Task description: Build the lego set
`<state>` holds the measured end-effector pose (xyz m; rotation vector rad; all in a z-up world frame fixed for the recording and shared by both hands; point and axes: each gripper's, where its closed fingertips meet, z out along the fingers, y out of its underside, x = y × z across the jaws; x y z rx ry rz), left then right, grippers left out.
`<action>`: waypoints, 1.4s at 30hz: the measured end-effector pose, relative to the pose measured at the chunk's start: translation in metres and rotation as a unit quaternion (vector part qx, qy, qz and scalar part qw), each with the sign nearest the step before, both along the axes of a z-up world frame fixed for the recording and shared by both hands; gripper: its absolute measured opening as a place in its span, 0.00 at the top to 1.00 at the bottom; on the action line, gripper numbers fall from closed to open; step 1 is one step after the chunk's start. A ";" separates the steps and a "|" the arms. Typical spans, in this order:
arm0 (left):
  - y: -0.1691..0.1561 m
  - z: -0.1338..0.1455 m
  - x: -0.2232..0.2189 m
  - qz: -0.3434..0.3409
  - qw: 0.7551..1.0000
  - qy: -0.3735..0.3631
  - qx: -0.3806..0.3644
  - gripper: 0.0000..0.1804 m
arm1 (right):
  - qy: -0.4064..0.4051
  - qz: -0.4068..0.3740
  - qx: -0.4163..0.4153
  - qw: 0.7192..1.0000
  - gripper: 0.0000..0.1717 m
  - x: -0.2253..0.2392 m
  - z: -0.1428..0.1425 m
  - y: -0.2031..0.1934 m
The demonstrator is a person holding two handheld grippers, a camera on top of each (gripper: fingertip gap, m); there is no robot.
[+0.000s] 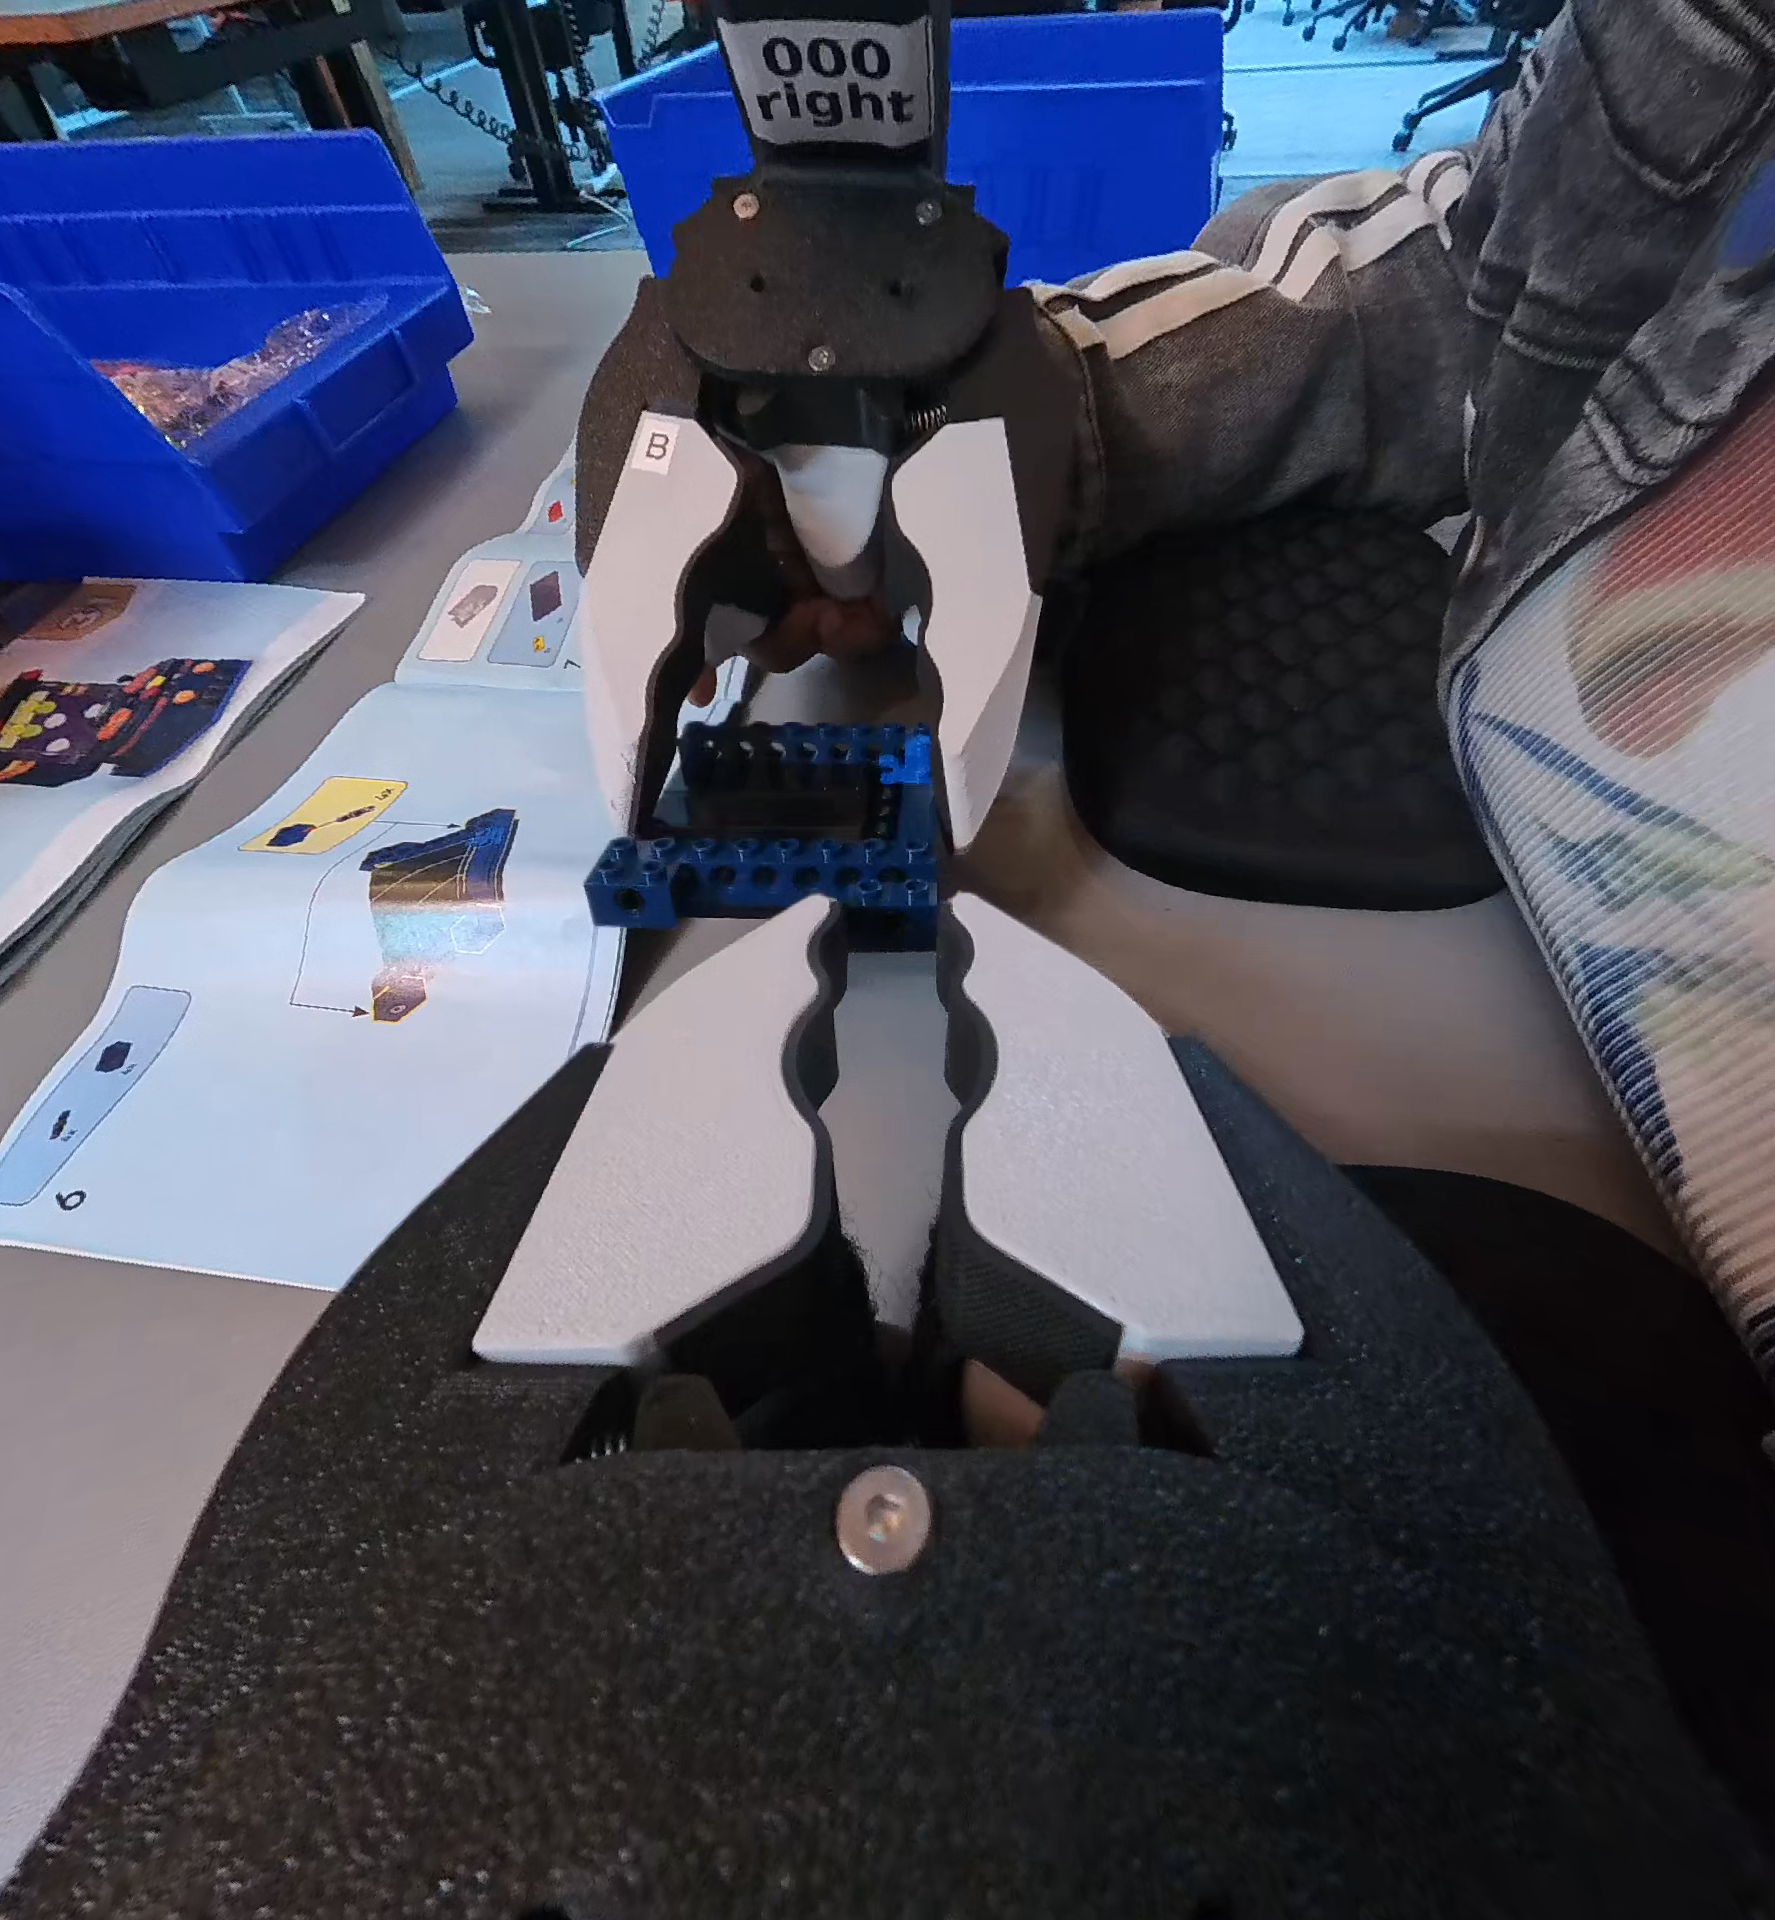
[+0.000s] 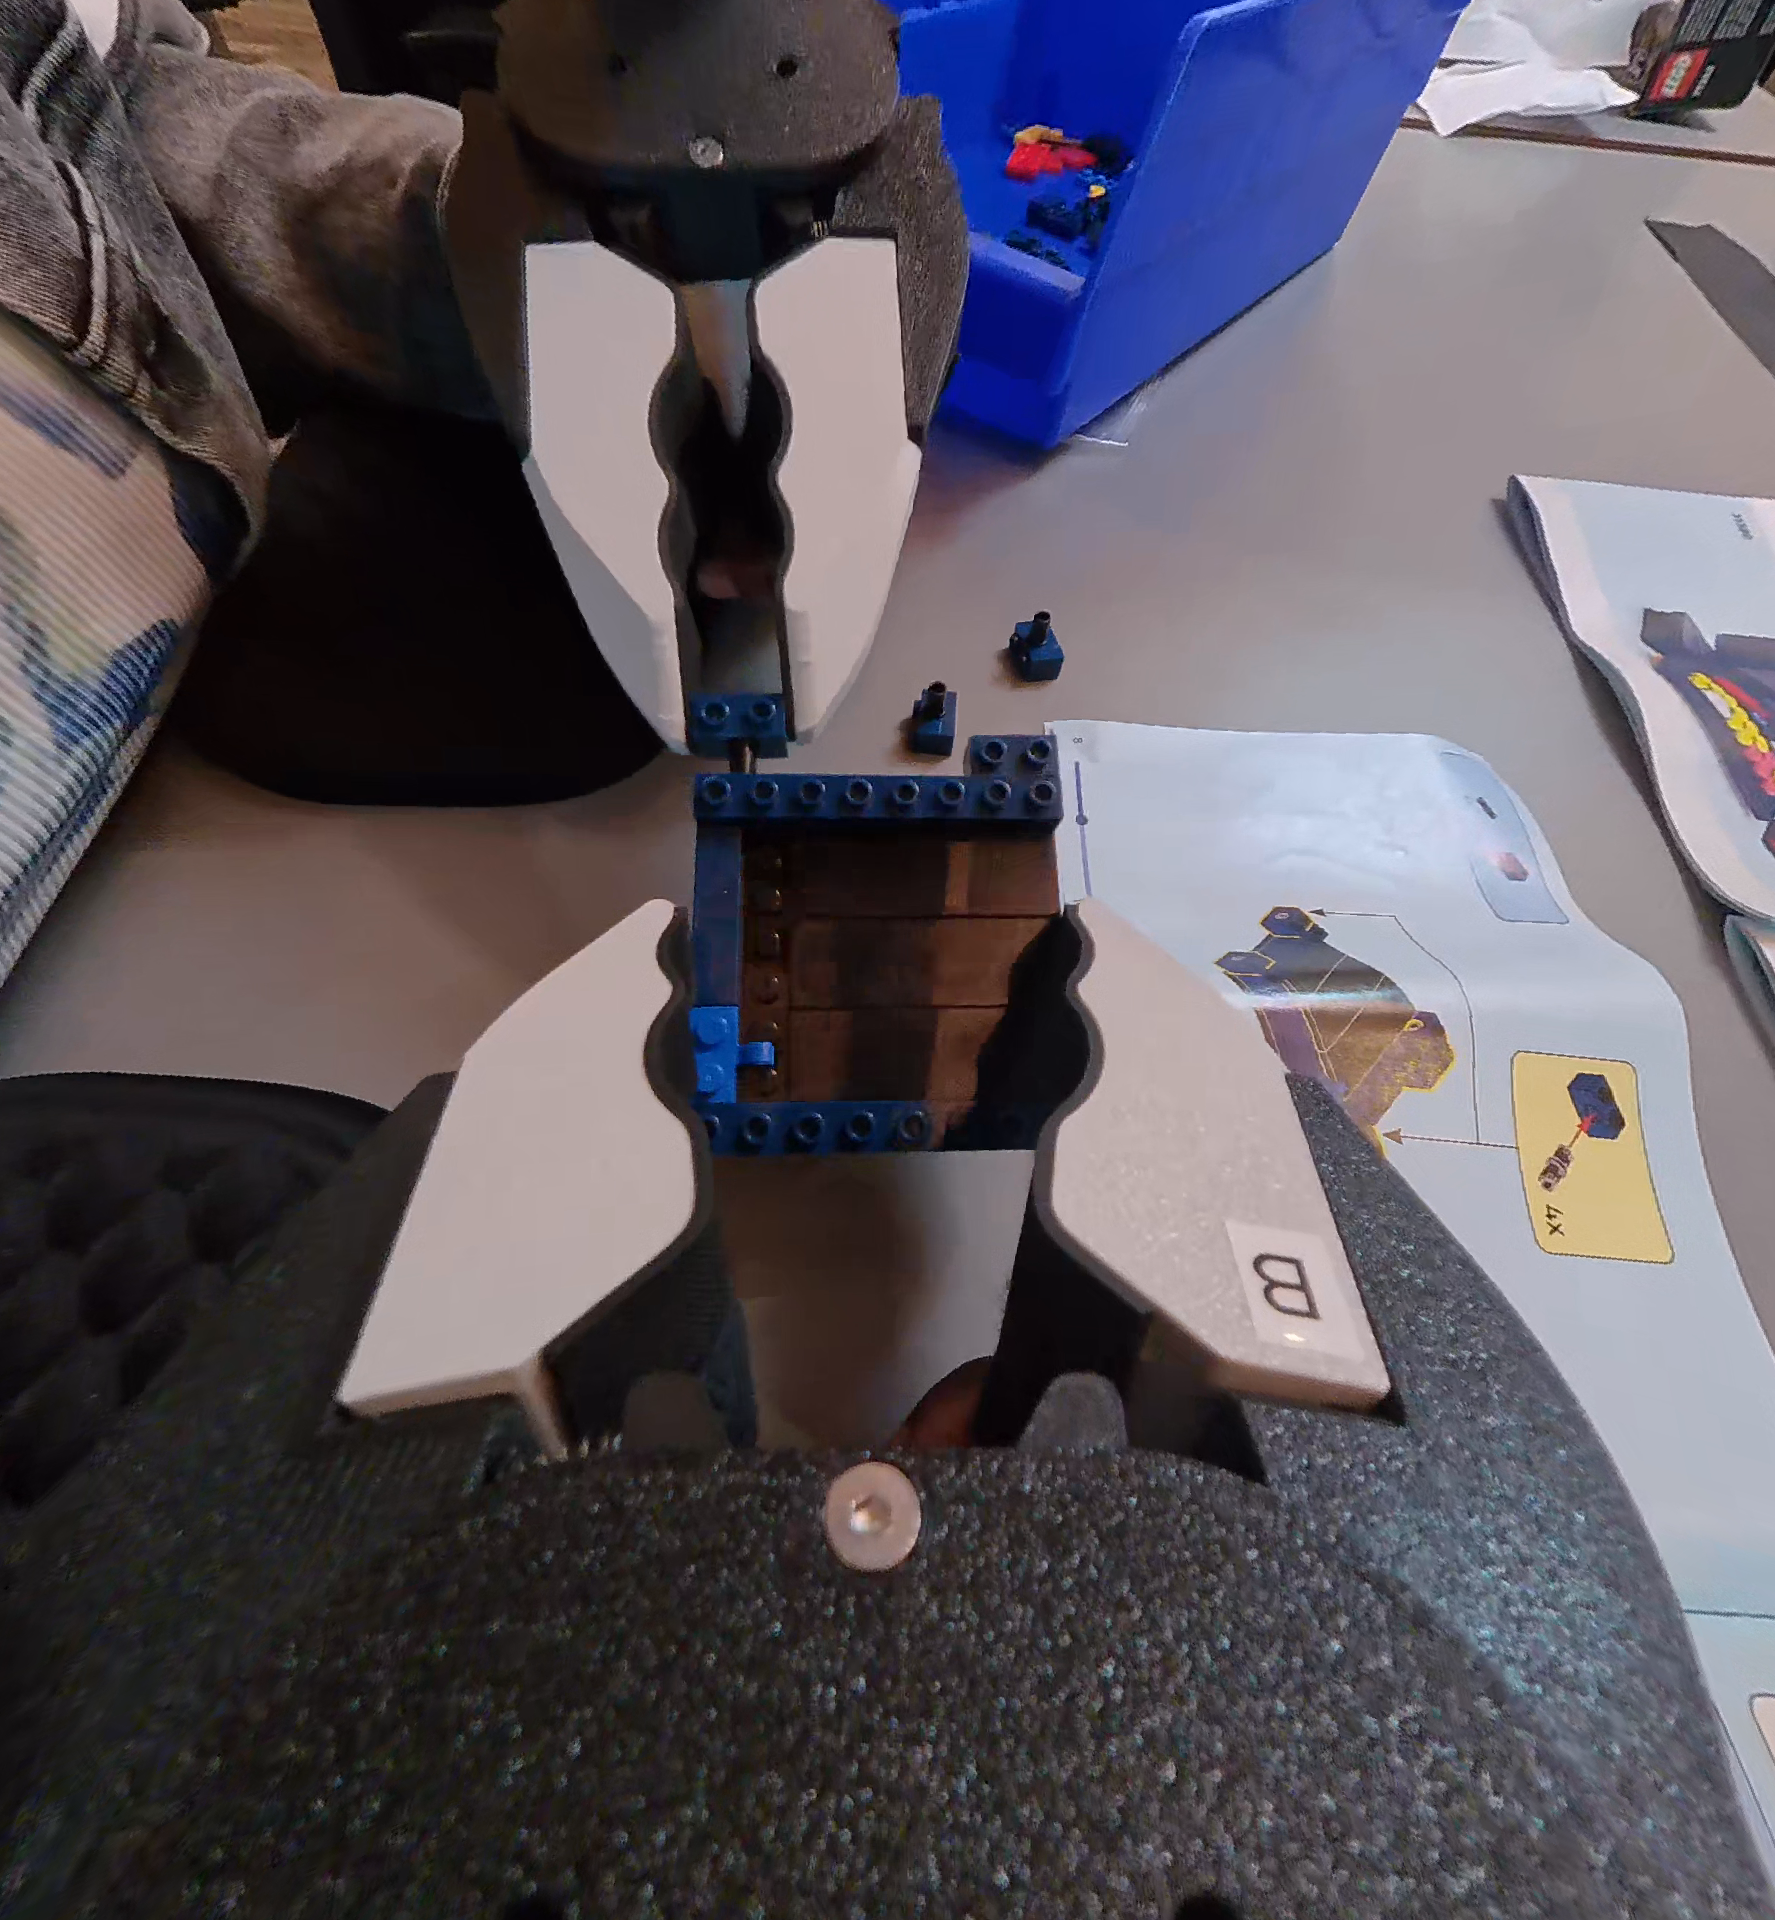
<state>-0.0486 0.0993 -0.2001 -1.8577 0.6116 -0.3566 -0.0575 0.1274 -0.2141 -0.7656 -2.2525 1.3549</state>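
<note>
Left gripper (image 2: 739,727) pinches small blue brick (image 2: 739,724) | right gripper (image 2: 867,1023) clamps (wide) blue frame (image 2: 867,795) | risk: misaligned peg may shove frame.

Dark blue brick frame (image 2: 862,795) — brown floor inside — grey table (image 2: 1382,416).

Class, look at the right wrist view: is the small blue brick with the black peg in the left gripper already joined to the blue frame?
No: the small blue brick in the left gripper sits just short of the blue frame, with table showing between them.
</note>
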 end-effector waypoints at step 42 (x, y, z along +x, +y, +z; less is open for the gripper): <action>0.001 0.027 -0.018 0.017 0.994 -0.109 -0.018 0.91 | -0.031 0.003 -0.060 0.998 0.59 -0.017 0.013 -0.014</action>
